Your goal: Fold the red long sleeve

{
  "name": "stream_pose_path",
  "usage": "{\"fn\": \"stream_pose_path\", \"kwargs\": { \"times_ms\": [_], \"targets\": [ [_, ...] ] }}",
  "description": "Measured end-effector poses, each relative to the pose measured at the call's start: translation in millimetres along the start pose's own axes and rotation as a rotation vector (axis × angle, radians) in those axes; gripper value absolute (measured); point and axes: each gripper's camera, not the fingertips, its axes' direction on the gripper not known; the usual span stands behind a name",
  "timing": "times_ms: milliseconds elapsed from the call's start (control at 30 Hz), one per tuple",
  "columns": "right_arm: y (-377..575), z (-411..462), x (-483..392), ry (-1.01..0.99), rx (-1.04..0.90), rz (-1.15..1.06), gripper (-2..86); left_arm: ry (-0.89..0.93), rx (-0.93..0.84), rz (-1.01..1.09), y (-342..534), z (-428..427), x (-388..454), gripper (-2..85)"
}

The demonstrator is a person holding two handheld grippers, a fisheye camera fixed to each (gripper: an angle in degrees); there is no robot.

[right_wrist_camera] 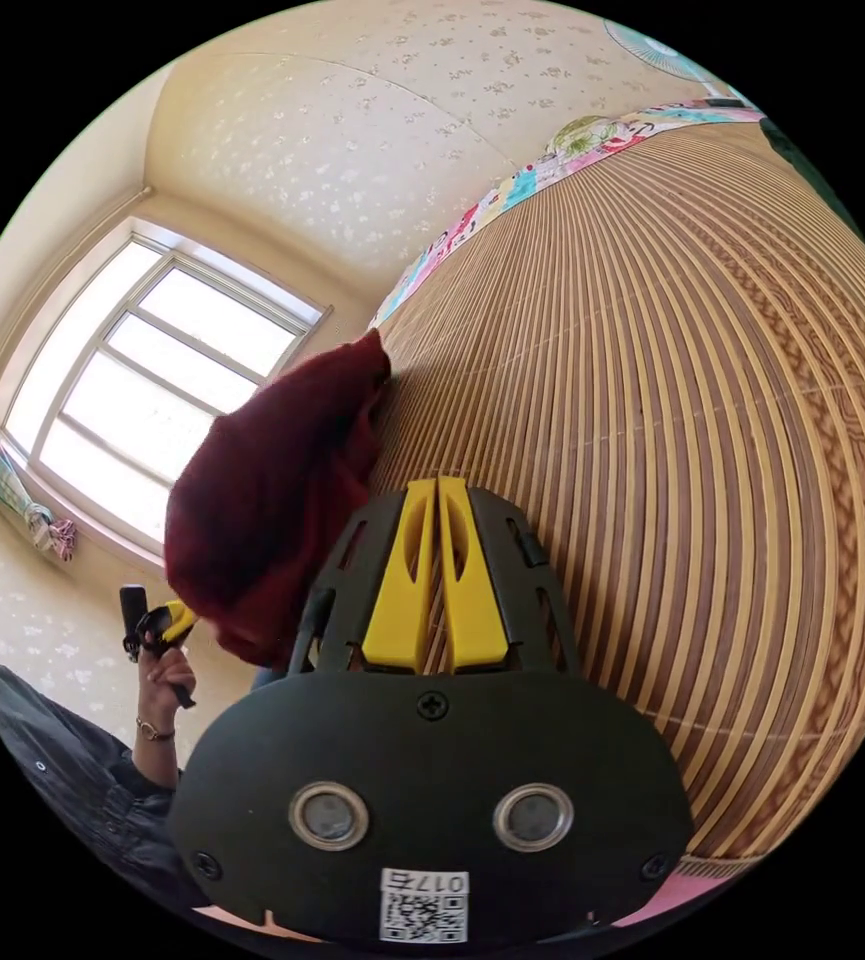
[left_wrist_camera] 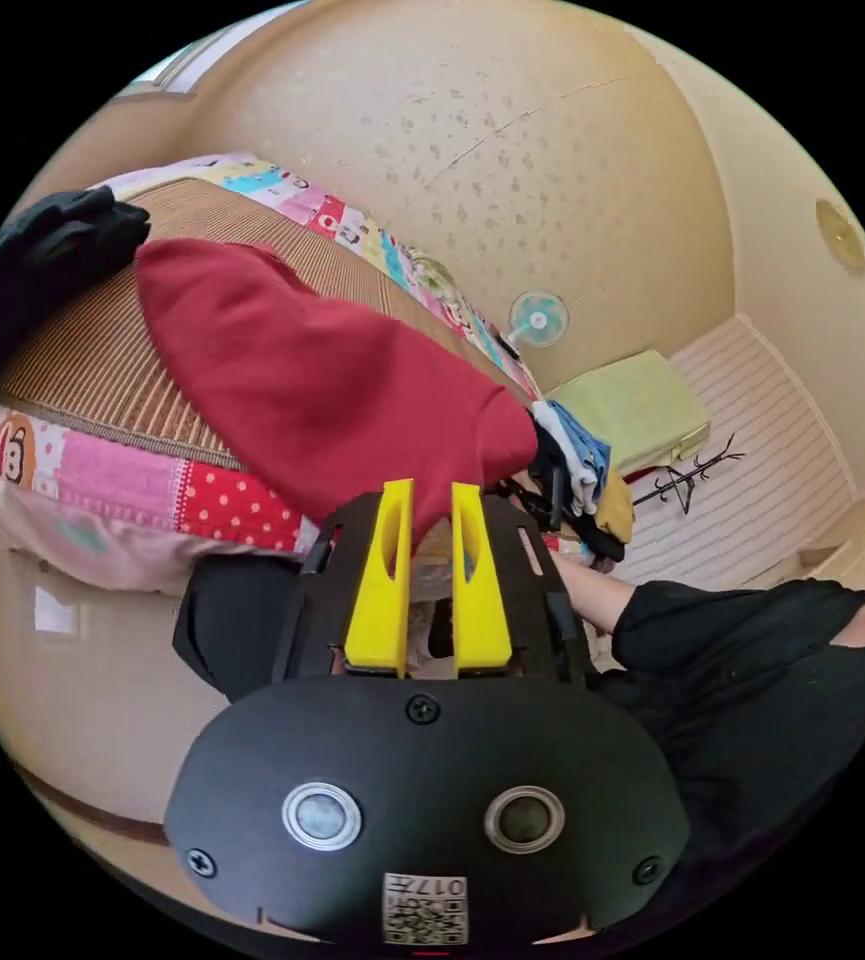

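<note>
The left gripper [left_wrist_camera: 430, 495] pinches the red long sleeve's [left_wrist_camera: 302, 370] near edge between narrow jaws. At ten o'clock the garment trails across the woven mat [left_wrist_camera: 102, 350]. It looks soft and limp, best taken by its hem corners. The right gripper [right_wrist_camera: 437, 490] is closed, empty.
</note>
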Motion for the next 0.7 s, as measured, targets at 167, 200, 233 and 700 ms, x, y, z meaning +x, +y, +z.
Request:
{"fn": "stream_pose_path", "kwargs": {
  "times_ms": [167,200,233,700],
  "targets": [
    [-0.8,-6.0,7.4,-0.012,0.000,-0.004,0.4,-0.042,-0.051,0.051,-6.2,2.2,38.6,9.5],
    [-1.0,-6.9,8.2,-0.013,-0.001,-0.004,0.4,-0.034,-0.087,0.083,-21.7,15.5,52.6,10.9],
    [-1.6,-8.6,9.8,-0.016,-0.003,-0.004,0.4,-0.031,-0.104,0.102,-30.0,23.8,60.2,11.2],
    [47.3,-79.1,-13.5,-0.601,0.006,-0.087,0.9,-0.130,-0.346,0.248,-94.9,154.6,162.4,15.9]
  ]
}}
